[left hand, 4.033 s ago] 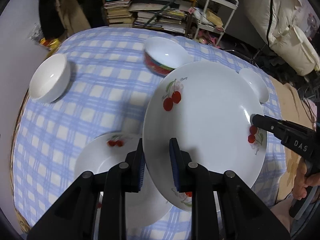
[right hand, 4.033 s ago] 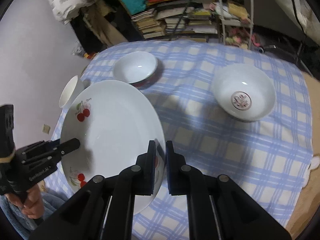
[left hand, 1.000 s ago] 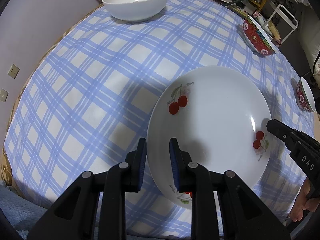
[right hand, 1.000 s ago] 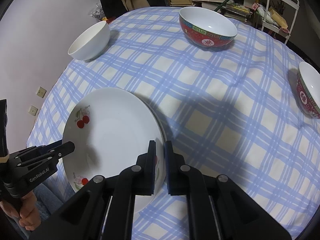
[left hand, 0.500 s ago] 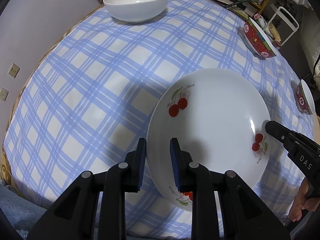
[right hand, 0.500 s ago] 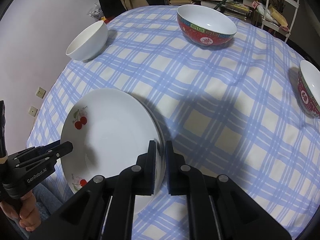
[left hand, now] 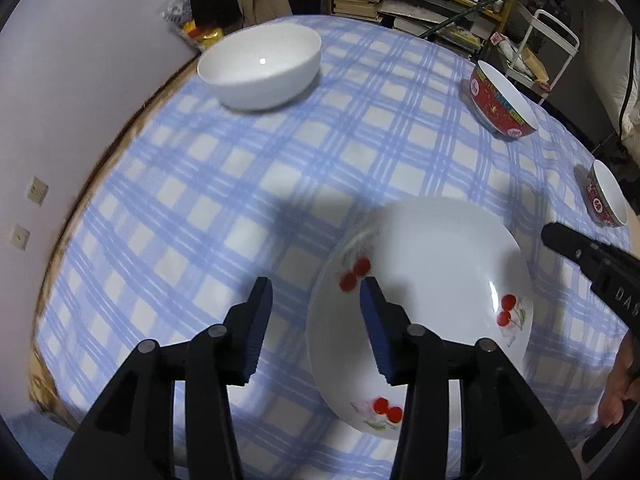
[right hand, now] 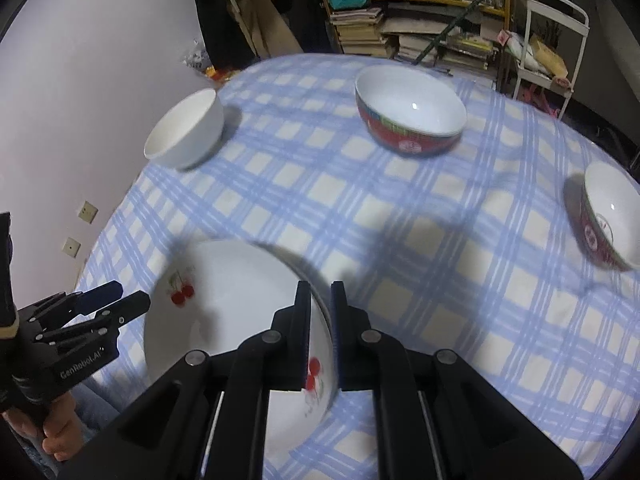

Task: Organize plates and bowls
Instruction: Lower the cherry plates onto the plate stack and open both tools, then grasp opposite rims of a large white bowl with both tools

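**Cherry plate let go on the left, pinched on the right**

Left wrist view. Round table under a blue-and-white checked cloth (left hand: 256,184), set against a pale wall with two small sockets low down; behind, shelves of stacked books (left hand: 360,0) and a white wire cart (left hand: 552,48). Toward the far edge, a plain white bowl (left hand: 260,66); farther right, a red patterned bowl (left hand: 502,104); at the right margin, a second red bowl (left hand: 604,200), seen edge-on. Near the front, a white plate with cherries (left hand: 432,292), round and so without a long axis, hollow face up, its left side blurred and looking raised. Left gripper (left hand: 316,290) just opened, jaws now standing apart: right pad over the plate's left part, left pad over bare cloth, the rim between them with neither pad pressing it. Right gripper (left hand: 560,238) reaching in from the right beside the plate's far edge; jaw state not readable here.

Right wrist view. Same cloth (right hand: 400,216) and wall, books and cart behind. White bowl (right hand: 186,134) far left, large red bowl (right hand: 412,114) centre back, small red bowl (right hand: 610,216) right. Plate (right hand: 224,312) low left, one cherry sprig at its far side. Right gripper (right hand: 321,294) clamped on the plate's right rim, pads close together. Left gripper (right hand: 116,296) beside the plate's left edge, tips parted, off the rim.
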Motion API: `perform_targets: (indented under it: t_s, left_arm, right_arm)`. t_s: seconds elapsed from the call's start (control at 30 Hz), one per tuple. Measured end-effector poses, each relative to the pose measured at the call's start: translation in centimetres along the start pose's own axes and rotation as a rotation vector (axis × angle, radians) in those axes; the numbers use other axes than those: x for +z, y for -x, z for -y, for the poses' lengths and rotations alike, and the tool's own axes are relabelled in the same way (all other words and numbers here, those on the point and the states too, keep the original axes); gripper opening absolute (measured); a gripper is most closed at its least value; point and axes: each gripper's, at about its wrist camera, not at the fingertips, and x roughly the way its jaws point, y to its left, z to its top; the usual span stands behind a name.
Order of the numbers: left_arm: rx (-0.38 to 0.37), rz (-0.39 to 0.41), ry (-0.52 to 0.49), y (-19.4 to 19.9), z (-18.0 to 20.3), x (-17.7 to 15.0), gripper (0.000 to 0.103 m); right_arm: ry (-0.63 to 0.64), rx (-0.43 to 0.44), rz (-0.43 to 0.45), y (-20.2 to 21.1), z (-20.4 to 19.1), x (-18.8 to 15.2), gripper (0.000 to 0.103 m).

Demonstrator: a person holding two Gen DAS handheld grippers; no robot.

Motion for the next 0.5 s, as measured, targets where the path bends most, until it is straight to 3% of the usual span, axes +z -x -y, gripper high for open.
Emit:
perform_targets:
  t_s: [0.13,0.2,0.4,0.47,0.5]
  left_arm:
    - [0.0,-0.003,0.015,0.8,-1.1,1.8,0.054]
    - [0.014,0.023,0.037,1.3,-2.1,3.0,0.069]
    - [0.096,0.118,0.074,1.7,-5.2,6.6,0.077]
    - [0.112,0.118,0.08,1.0,-6.4,8.0,0.078]
    - [0.127,0.117,0.083,0.7,-6.8,8.6,0.078]
  right_arm:
    - [0.047,-0.026,0.022,-0.3,-1.1,2.0,0.011]
    - [0.07,-0.035,0.03,-0.7,-1.7,3.2,0.013]
    - [0.084,-0.021,0.089,-1.6,-2.9,7.0,0.042]
    - [0.078,-0.02,0.103,-2.1,-3.3,8.5,0.068]
    - [0.075,-0.021,0.107,-2.4,-3.5,9.1,0.072]
